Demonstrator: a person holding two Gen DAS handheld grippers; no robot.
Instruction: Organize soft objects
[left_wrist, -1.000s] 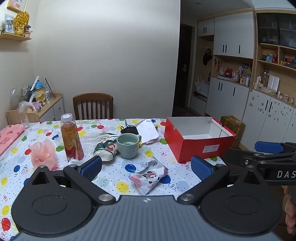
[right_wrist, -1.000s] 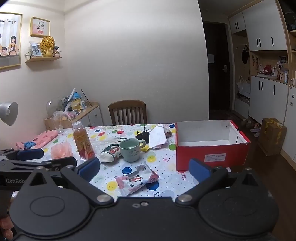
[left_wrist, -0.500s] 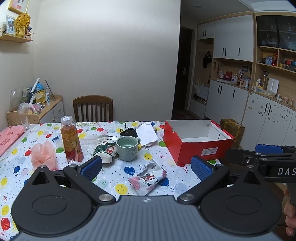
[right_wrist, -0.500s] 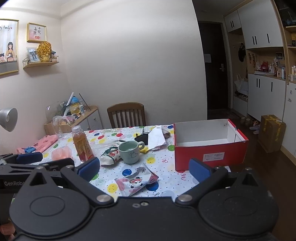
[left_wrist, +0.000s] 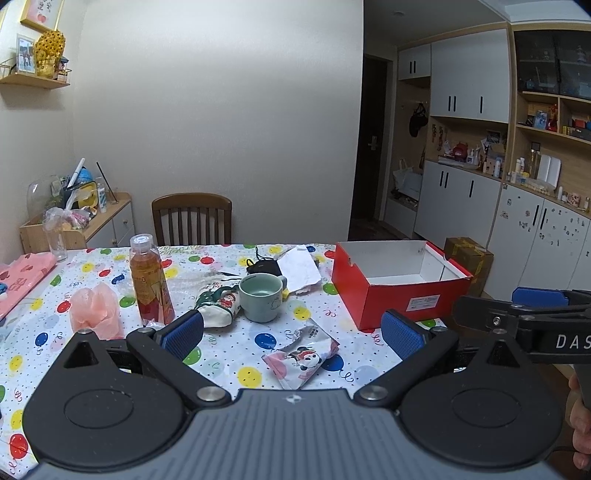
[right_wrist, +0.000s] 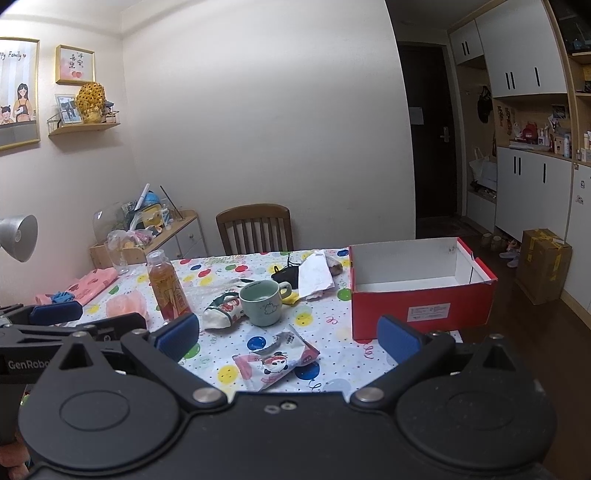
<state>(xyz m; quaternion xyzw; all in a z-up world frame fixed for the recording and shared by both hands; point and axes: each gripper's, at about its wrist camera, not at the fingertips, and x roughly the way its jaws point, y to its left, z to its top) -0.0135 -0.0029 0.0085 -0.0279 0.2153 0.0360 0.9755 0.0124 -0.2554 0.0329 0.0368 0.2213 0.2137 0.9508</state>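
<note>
Left hand-held gripper (left_wrist: 291, 332): spread wide, blue pads holding nothing, above the near table edge.
Right hand-held gripper (right_wrist: 288, 334): likewise spread wide and holding nothing (both hover side by side).
Table (left_wrist: 229, 350): covered by a white cloth printed with coloured balloons.
Soft pink-and-white cartoon pouch (left_wrist: 301, 356): nearest thing, flat on the cloth between the left gripper's pads in that view.
Pale green ceramic mug (left_wrist: 260, 297): upright behind the pouch; what it holds cannot be told.
White and green stuffed sock-shaped toy (left_wrist: 218, 306): lying against the mug's left side.
Clear plastic bottle of amber drink (left_wrist: 149, 284): upright, capped, left of the toy.
Crumpled pink plastic bag (left_wrist: 96, 312): left of the bottle.
Red cardboard box with white inside (right_wrist: 421, 295): open, on the right of the table, nothing seen inside.
Black pouch (left_wrist: 263, 266): behind the mug, beside a white paper sheet (left_wrist: 299, 267).
</note>
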